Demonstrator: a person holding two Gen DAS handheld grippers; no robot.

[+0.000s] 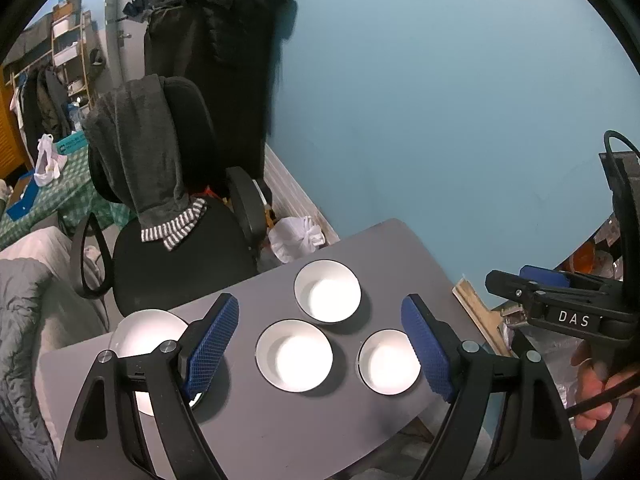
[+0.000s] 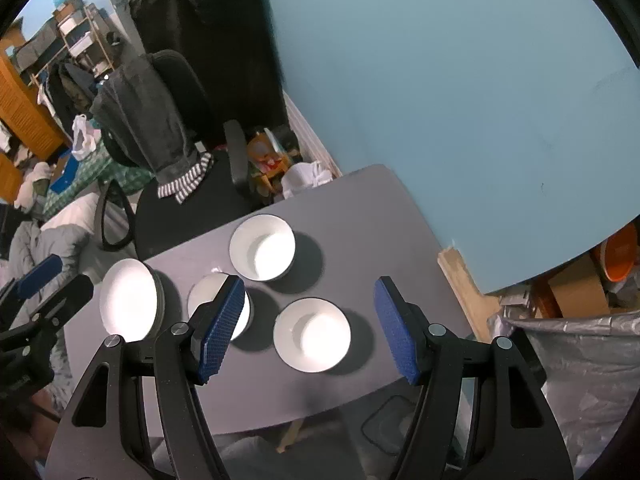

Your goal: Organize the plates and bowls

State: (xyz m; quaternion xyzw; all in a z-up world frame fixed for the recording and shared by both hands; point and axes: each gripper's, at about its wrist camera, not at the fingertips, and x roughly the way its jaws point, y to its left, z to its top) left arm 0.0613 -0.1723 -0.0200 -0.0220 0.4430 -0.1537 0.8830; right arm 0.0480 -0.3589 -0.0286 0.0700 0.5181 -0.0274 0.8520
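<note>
Three white bowls with dark rims sit on the grey table [image 1: 280, 432]: a far bowl [image 1: 327, 290], a middle bowl [image 1: 294, 355] and a right bowl [image 1: 387, 361]. A stack of white plates [image 1: 140, 340] lies at the table's left edge. My left gripper [image 1: 320, 348] is open and empty above the middle bowl. In the right wrist view the far bowl [image 2: 262, 247], middle bowl [image 2: 208, 300], near bowl [image 2: 312, 334] and plates [image 2: 128, 300] show. My right gripper [image 2: 310, 330] is open and empty above the near bowl.
A black office chair [image 1: 172, 248] draped with a grey garment stands beyond the table's left side. A white bag [image 1: 296, 236] lies on the floor behind the table. A blue wall is at the back. A lined bin [image 2: 580, 368] stands right of the table.
</note>
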